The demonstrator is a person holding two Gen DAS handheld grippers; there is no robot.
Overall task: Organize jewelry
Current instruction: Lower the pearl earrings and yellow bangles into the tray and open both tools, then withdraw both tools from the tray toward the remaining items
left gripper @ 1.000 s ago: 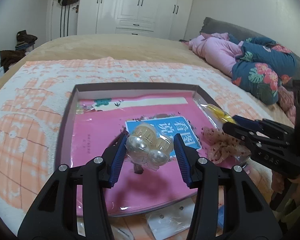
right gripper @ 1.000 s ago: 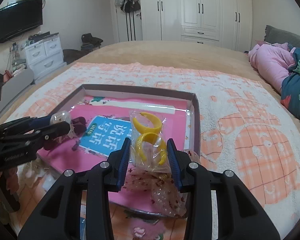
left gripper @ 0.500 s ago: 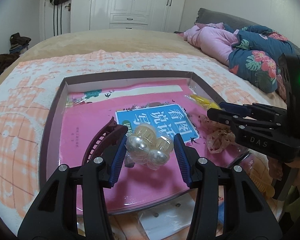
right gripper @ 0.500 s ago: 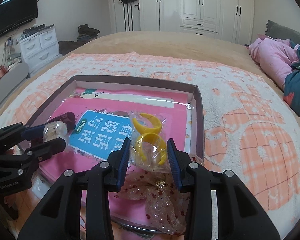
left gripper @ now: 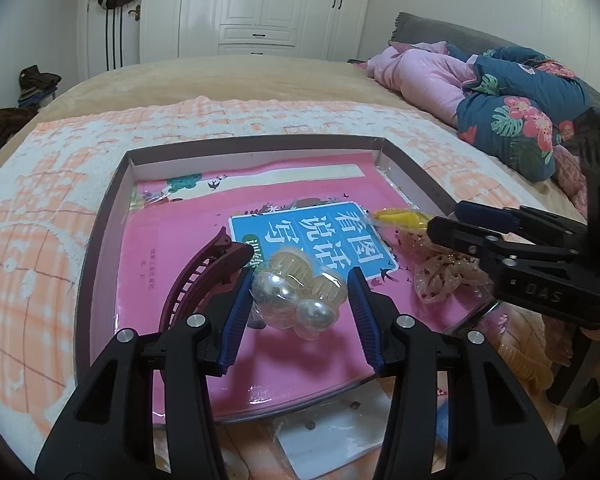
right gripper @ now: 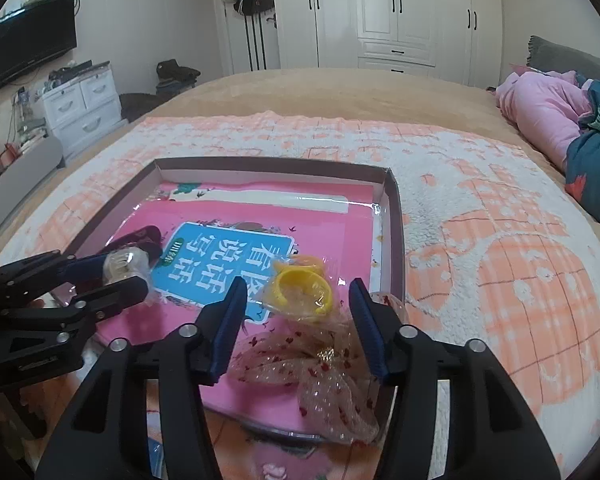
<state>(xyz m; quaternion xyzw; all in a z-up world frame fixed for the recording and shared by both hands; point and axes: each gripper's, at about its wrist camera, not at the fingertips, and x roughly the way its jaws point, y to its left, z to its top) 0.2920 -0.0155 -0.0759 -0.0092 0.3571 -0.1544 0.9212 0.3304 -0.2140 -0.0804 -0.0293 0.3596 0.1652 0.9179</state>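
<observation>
A shallow brown box [left gripper: 100,216] on the bed holds a pink book [left gripper: 180,232]. My left gripper [left gripper: 300,300] is shut on a clear bag of pearl and gold hair clips [left gripper: 296,292], held just above the book. A maroon hair clip [left gripper: 196,280] lies beside its left finger. The jaws of my right gripper [right gripper: 298,312] are opening. A bag of yellow bangles [right gripper: 300,288] lies between them on the book, clear of both pads. A sheer dotted bow [right gripper: 312,364] rests under that gripper at the box's near edge. The left gripper [right gripper: 124,276] also shows at the left of the right wrist view.
An orange and white blanket [right gripper: 500,272] surrounds the box. Pink and floral bedding [left gripper: 500,104] is piled at the far right. Loose plastic packets [left gripper: 332,440] and an amber hair claw [left gripper: 520,364] lie in front of the box. Wardrobes and drawers stand beyond the bed.
My right gripper's jaws have spread apart, and the yellow bangle bag has dropped from between the pads and tipped onto the book. The left gripper still holds its bag; the maroon clip has come into view.
</observation>
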